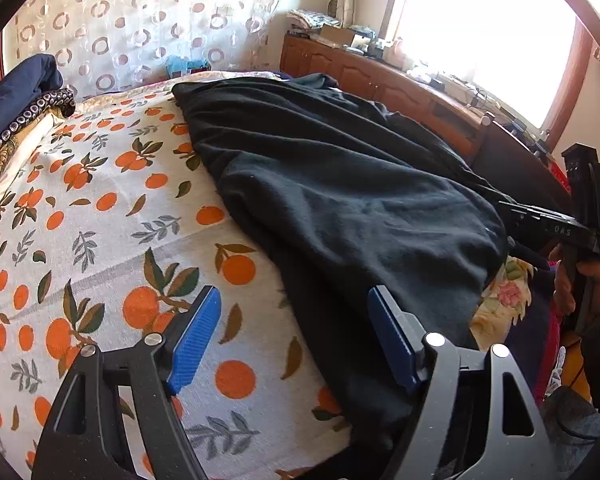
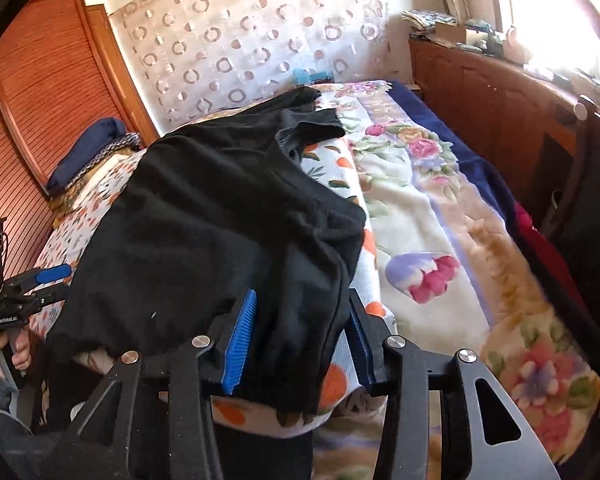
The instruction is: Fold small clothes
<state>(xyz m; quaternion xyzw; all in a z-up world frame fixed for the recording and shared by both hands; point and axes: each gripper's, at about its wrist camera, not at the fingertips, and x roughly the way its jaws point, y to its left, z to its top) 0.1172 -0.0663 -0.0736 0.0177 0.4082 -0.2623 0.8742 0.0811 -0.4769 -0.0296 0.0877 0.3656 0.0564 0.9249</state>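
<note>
A black garment (image 1: 340,184) lies rumpled across the orange-print bedsheet (image 1: 100,220), filling the centre and right of the left wrist view. In the right wrist view its near corner hangs over the mattress edge at lower centre, between the blue pads of the right gripper (image 2: 300,340); those jaws stand partly apart, and I cannot tell whether they pinch the cloth. The left gripper (image 1: 296,336) is wide open with nothing gripped, its right pad (image 1: 392,340) over the garment's hem. A floral blanket (image 2: 440,240) lies at the right.
</note>
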